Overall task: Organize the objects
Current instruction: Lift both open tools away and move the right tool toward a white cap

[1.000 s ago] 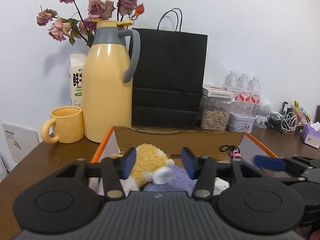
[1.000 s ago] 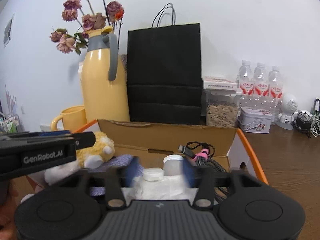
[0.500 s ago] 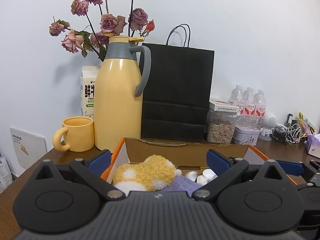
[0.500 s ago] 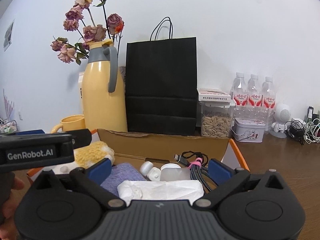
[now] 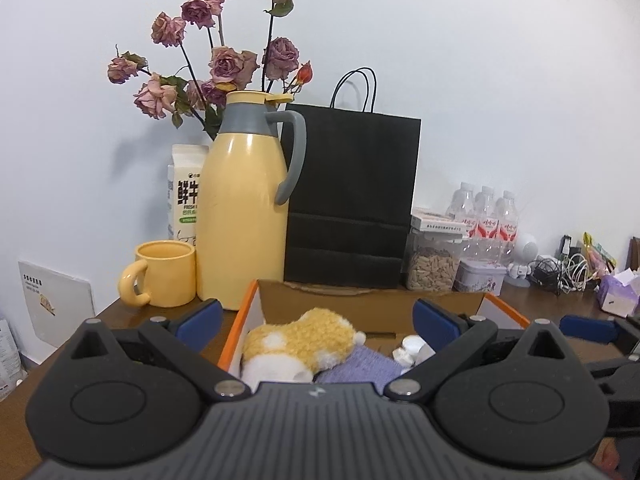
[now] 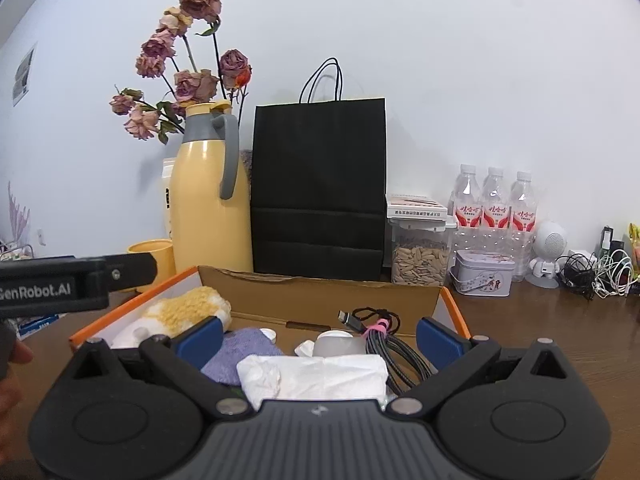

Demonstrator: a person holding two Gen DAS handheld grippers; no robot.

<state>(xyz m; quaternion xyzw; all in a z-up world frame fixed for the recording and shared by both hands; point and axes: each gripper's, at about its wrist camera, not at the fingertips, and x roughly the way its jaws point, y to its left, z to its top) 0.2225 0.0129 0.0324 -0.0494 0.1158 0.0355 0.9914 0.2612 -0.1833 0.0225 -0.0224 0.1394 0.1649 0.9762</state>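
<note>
An open cardboard box [image 6: 320,292] with orange edges sits on the brown table. Inside lie a yellow and white plush toy [image 5: 298,340], a purple cloth [image 6: 244,350], a white tissue pack [image 6: 316,376], small white caps [image 6: 334,344] and a coiled black cable [image 6: 384,336] with a pink tie. My left gripper [image 5: 318,320] hangs open before the box's left half, nothing between its blue pads. My right gripper [image 6: 318,338] stands open over the box's near side, also with nothing in it. The left gripper's black body [image 6: 72,284] shows at the left of the right wrist view.
Behind the box stand a yellow thermos jug [image 5: 244,208], a yellow mug [image 5: 160,278], a milk carton [image 5: 186,192], dried roses [image 5: 224,60] and a black paper bag [image 5: 352,200]. To the right are a seed jar [image 6: 420,256], a tin [image 6: 484,278], water bottles [image 6: 496,208] and tangled cables [image 6: 600,270].
Both grippers opened wide from half shut and drew back from the box, letting go of the plush toy and the tissue pack. More of the wall and flowers shows now.
</note>
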